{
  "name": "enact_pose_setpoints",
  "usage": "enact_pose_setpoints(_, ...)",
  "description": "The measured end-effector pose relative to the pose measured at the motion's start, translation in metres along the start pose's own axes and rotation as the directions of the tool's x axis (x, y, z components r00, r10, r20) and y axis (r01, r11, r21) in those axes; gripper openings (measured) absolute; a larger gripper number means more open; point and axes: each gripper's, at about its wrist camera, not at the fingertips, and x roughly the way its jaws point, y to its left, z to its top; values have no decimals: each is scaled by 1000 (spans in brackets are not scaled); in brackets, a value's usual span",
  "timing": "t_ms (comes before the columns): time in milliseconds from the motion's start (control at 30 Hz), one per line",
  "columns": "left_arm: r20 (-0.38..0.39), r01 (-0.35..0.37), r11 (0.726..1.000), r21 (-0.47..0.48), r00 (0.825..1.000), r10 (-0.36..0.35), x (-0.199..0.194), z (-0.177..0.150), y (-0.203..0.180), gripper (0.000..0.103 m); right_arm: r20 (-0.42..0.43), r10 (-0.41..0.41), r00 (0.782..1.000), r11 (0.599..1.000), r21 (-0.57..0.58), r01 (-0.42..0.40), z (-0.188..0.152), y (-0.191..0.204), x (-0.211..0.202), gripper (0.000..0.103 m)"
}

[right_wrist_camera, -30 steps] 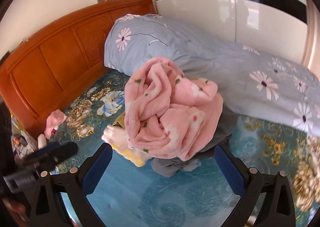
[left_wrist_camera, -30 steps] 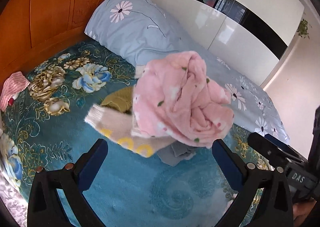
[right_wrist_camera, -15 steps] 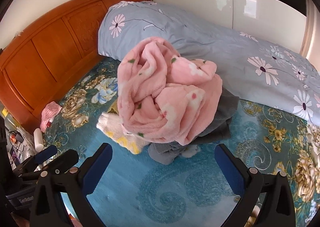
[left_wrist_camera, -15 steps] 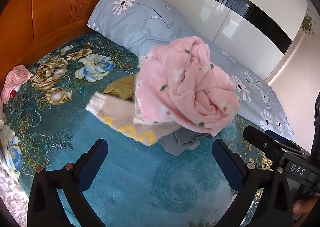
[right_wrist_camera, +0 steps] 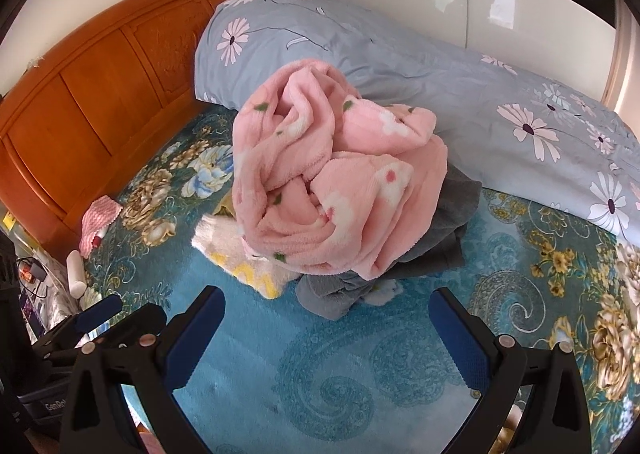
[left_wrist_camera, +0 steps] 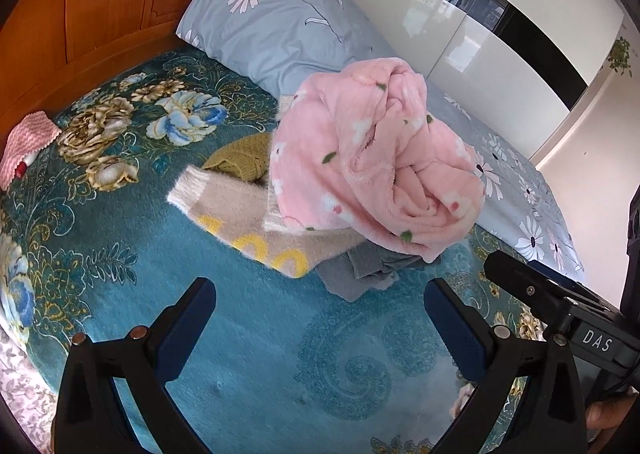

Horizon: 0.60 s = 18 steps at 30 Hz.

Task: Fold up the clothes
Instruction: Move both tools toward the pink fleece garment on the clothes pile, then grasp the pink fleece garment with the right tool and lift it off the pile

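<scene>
Basically nothing here lies folded. The pink fleece garment (left_wrist_camera: pixel 376 158) sits bunched in a crumpled ball on top of the clothes heap, mid-bed, just in front of the blue daisy-print duvet (left_wrist_camera: pixel 280 26). Under it: a beige fuzzy sweater with yellow marks (left_wrist_camera: pixel 248 230), one sleeve sticking out to the left; a grey garment (left_wrist_camera: pixel 368 270) squashed at the near side; an olive knit piece (left_wrist_camera: pixel 244 158) peeking out behind. All are tangled together, with no flat panels, no squared edges and no separate neat stack visible in either view. The right wrist view shows the same: pink fleece (right_wrist_camera: pixel 332 182) on top, grey cloth (right_wrist_camera: pixel 448 230) spilling right, sweater cuff left.

Left hand-held gripper (left_wrist_camera: pixel 320 318) is spread wide, holds nothing, and hovers over bare teal floral bedspread (left_wrist_camera: pixel 248 354) short of the heap. Right hand-held gripper (right_wrist_camera: pixel 328 326) is likewise spread and empty, near the heap but not touching it.

Judgement: every garment in sight needs pulling out, flattening and folding; the clear bedspread in front looks like usable laying-out space. Whether other pieces got folded out of frame, I cannot tell. A small pink cloth (left_wrist_camera: pixel 24 138) by the wooden headboard (left_wrist_camera: pixel 108 2) lies apart from the heap, fold state unclear.
</scene>
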Motion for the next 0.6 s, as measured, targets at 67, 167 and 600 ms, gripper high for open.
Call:
enact_pose_setpoints(67,-4,2,1000,-7,1000,-2,1,-1,1,103,-3,-3,1000,1000,-1,3,0,0,1,103)
enact_pose_setpoints(167,-8,4,1000,-16,1000,-4,3,-2,3,103,-6,-13,1000,1000,-7,13,-1,1,4,103)
enact_pose_setpoints(600,17,-23,996,-84,1000,25,-4,-10,28,103,34,132,991,977,164,-136,9,-33,16,103)
